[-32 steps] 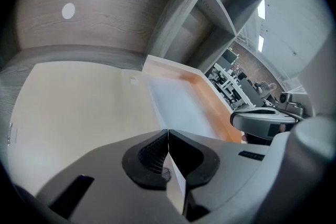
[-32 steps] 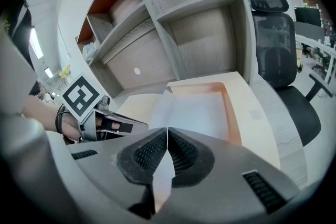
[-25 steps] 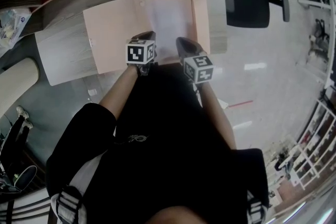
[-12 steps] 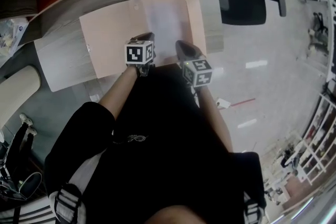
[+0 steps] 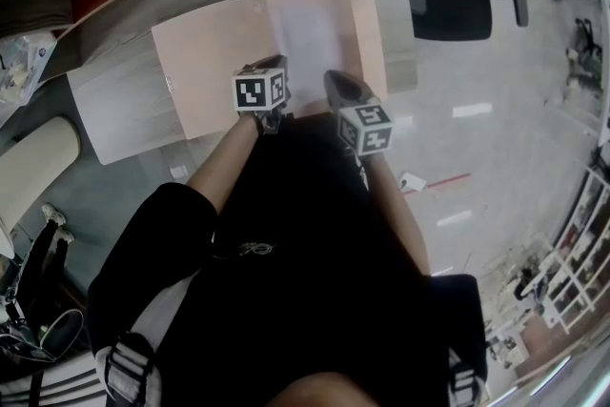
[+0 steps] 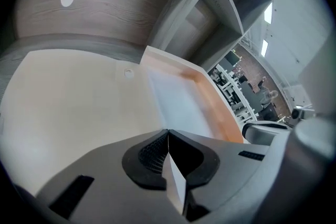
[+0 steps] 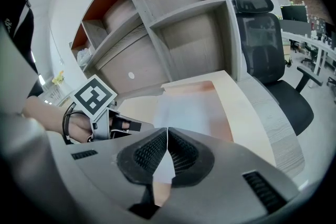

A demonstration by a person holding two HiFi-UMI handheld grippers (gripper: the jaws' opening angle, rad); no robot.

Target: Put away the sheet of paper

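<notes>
**Two grippers hold one sheet of paper**

A person stands at a gray wooden desk (image 5: 114,110) and looks down at it. The person has a gripper in each hand.

An open pink folder (image 5: 210,62) lies flat on the desk. The sheet of paper (image 5: 315,33) is white and lies on the right half of the folder. A darker orange edge of the folder shows along the far side and the right side of the sheet. The left half of the folder is bare.

The left gripper (image 6: 168,134) is at the near edge of the sheet, on its left side. Its jaws are pressed together, and a thin strip of the white sheet sits pinched between the black pads.

The right gripper (image 7: 167,131) is at the same near edge, a little to the right. Its jaws are pressed together too, with a bit of white paper caught between them. So both grippers hold the same sheet, side by side and near each other.

In the right gripper view, the person's left hand (image 7: 79,126) shows beside the black and white cube on its gripper.

Behind the desk stands a shelf (image 7: 173,13) with open boxes. A black office chair (image 5: 453,0) stands on the floor to the right of the desk.
</notes>
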